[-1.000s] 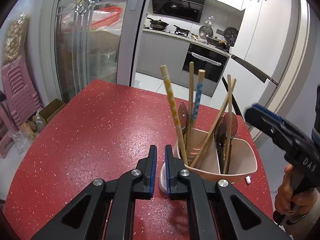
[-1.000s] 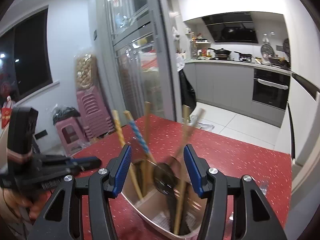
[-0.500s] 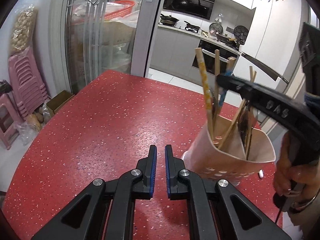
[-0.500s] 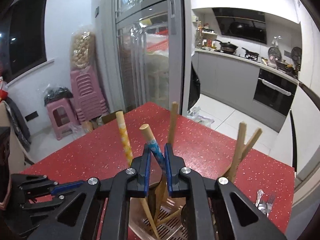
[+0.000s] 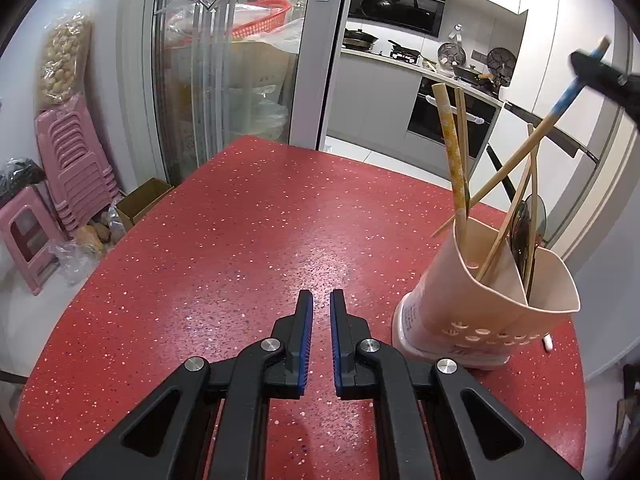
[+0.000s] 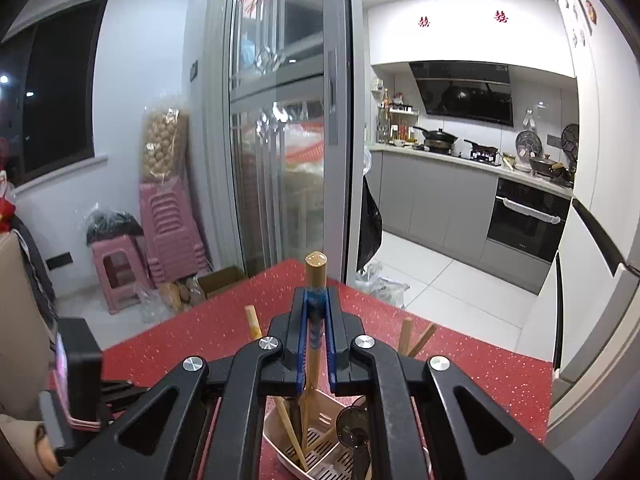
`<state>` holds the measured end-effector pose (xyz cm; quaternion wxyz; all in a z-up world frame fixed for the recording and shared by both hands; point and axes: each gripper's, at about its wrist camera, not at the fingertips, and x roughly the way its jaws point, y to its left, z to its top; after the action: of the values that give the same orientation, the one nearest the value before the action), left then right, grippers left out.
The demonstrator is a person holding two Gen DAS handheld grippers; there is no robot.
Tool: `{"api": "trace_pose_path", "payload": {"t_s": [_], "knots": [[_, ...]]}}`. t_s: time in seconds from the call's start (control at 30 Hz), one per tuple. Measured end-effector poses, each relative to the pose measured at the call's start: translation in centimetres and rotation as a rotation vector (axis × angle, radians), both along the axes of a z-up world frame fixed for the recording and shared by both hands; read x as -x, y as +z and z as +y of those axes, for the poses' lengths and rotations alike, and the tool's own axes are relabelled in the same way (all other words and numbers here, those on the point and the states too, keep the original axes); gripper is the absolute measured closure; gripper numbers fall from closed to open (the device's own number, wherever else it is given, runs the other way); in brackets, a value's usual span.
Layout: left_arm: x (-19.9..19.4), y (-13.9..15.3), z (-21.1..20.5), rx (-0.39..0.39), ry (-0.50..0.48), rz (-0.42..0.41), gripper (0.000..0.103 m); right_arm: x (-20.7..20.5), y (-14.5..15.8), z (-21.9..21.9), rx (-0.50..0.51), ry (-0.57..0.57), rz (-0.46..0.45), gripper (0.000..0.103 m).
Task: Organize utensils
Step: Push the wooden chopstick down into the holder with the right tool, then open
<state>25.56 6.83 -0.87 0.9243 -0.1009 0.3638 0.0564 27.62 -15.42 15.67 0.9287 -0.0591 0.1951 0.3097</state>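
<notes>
A beige utensil holder [image 5: 460,304] stands on the red table [image 5: 240,240] with several chopsticks and dark spoons [image 5: 528,224] in it. My right gripper [image 6: 316,300] is still closing its jaws on the blue-patterned chopstick [image 6: 316,276], and the pads press on it. The chopstick is raised and slanted, its lower end still inside the holder [image 6: 320,452]. In the left wrist view the right gripper [image 5: 580,64] holds that chopstick [image 5: 560,108] high above the holder. My left gripper [image 5: 321,300] hangs shut and empty over the table, just left of the holder.
A yellow-patterned chopstick [image 5: 452,152] stands upright in the holder. A small white object [image 5: 548,344] lies behind the holder near the table edge. Pink stools [image 5: 68,168] and a cardboard box [image 5: 144,200] sit on the floor to the left.
The right gripper shut on the blue chopstick and rose with it out of the bundle. The left gripper drifted left, so the holder now sits further right in its view.
</notes>
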Motion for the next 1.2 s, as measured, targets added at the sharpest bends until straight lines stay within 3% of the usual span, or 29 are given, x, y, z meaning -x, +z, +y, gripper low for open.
{"api": "trace_pose_path", "payload": {"t_s": [0.03,0.07,0.1,0.4,0.67,0.93,1.2], "knots": [[0.0,0.0,0.0,-0.001,0.002,0.003,0.063,0.2,0.4,-0.1,-0.003,0.000,-0.007,0.094],[0.0,0.0,0.0,-0.003,0.004,0.006,0.048,0.6,1.0,-0.4,-0.008,0.000,-0.018,0.094],[0.0,0.0,0.0,-0.003,0.008,0.007,0.000,0.8,1.4,-0.4,-0.010,0.001,-0.025,0.094],[0.2,0.4,-0.1,-0.029,0.022,-0.009,0.000,3.1,4.8,-1.6,-0.030,0.010,-0.081,0.094],[0.6,0.5,-0.3,-0.039,0.022,-0.011,0.000,3.9,5.1,-2.7,-0.032,0.026,-0.057,0.094],[0.8,0.5,-0.6,-0.060,0.018,-0.010,0.000,3.4,2.2,-2.1,0.041,0.033,0.019,0.094],[0.8,0.4,-1.2,-0.077,-0.001,-0.003,0.000,-1.7,-2.7,-0.2,0.100,0.008,0.192,0.094]]}}
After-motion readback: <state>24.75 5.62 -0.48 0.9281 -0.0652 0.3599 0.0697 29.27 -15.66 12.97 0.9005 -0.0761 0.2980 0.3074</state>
